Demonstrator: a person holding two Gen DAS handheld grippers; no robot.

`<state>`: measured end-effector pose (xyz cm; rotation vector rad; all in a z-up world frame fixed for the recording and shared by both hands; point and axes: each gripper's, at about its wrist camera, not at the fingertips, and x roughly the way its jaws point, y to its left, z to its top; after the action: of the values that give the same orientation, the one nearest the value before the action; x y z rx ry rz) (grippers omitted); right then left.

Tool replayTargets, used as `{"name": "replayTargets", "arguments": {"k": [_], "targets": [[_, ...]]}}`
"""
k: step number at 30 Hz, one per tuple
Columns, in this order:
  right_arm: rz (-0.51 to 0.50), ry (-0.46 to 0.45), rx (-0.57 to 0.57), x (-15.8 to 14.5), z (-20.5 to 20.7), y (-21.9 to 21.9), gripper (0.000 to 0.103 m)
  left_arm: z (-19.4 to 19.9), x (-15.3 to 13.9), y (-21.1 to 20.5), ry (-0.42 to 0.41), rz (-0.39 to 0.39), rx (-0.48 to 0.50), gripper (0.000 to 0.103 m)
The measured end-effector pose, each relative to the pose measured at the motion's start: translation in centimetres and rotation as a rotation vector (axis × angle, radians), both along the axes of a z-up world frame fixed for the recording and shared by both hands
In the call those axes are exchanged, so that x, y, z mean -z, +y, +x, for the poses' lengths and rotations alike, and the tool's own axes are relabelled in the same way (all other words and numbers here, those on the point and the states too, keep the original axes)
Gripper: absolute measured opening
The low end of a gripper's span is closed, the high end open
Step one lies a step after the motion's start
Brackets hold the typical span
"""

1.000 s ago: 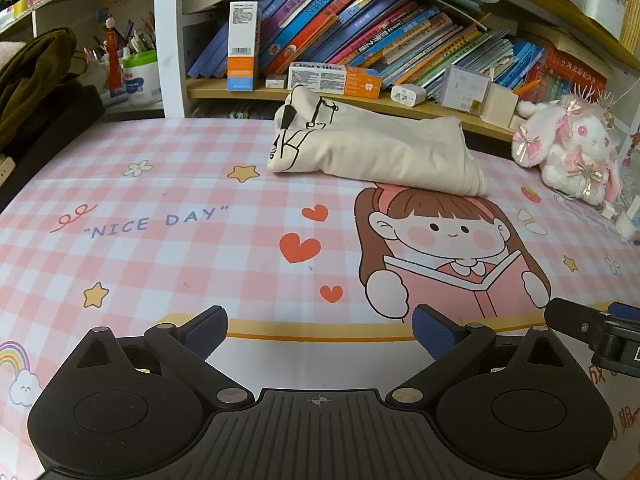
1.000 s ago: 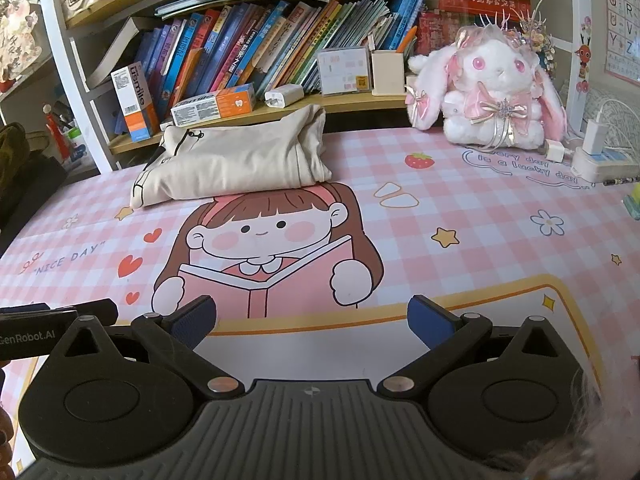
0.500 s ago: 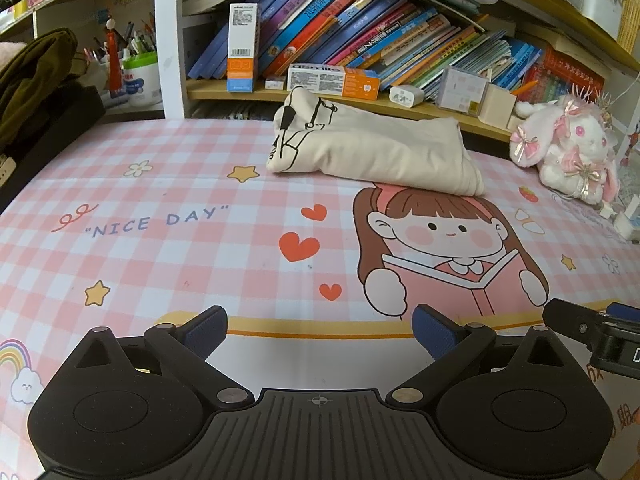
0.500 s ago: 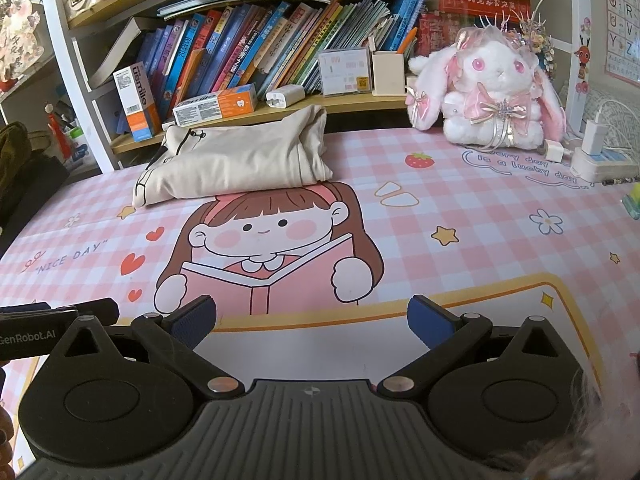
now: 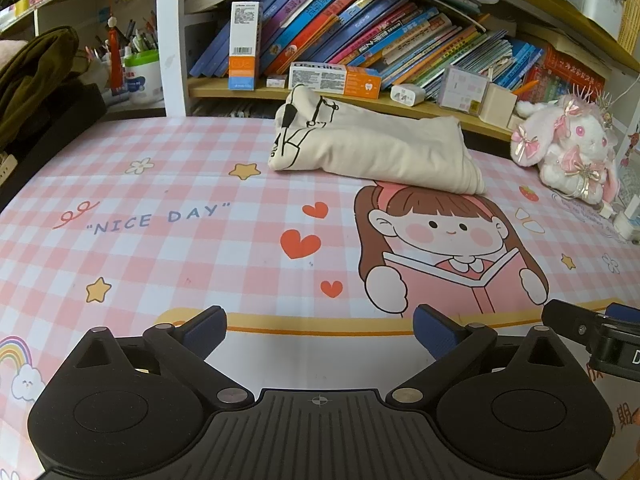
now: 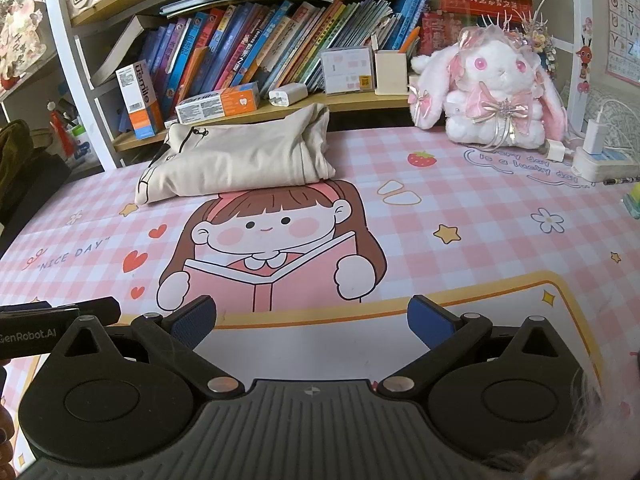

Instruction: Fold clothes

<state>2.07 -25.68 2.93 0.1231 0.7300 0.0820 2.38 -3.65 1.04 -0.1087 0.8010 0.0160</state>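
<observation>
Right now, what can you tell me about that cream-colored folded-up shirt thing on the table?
The cream garment looks like soft cotton, folded into a thick, puffy bundle with black line drawings printed at its left end. It lies flat at the far edge of the pink checkered mat, just in front of the low bookshelf, its near edge overlapping the cartoon girl's hair band. Both grippers are open and well short of it; nothing else touches it.

A child's home study desk: cartoon desk mat (image 5: 168,240), crowded bookshelf (image 6: 256,52), plush bunny (image 6: 494,92).
</observation>
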Motion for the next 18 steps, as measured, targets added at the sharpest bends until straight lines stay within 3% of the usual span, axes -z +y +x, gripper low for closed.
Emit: {"name": "replayTargets", "arguments": {"k": [18], "targets": [[0.003,0.002,-0.008,0.1,0.0,0.19,0.103,-0.14,-0.03,-0.19,-0.002,0.006,-0.009,0.101]]}}
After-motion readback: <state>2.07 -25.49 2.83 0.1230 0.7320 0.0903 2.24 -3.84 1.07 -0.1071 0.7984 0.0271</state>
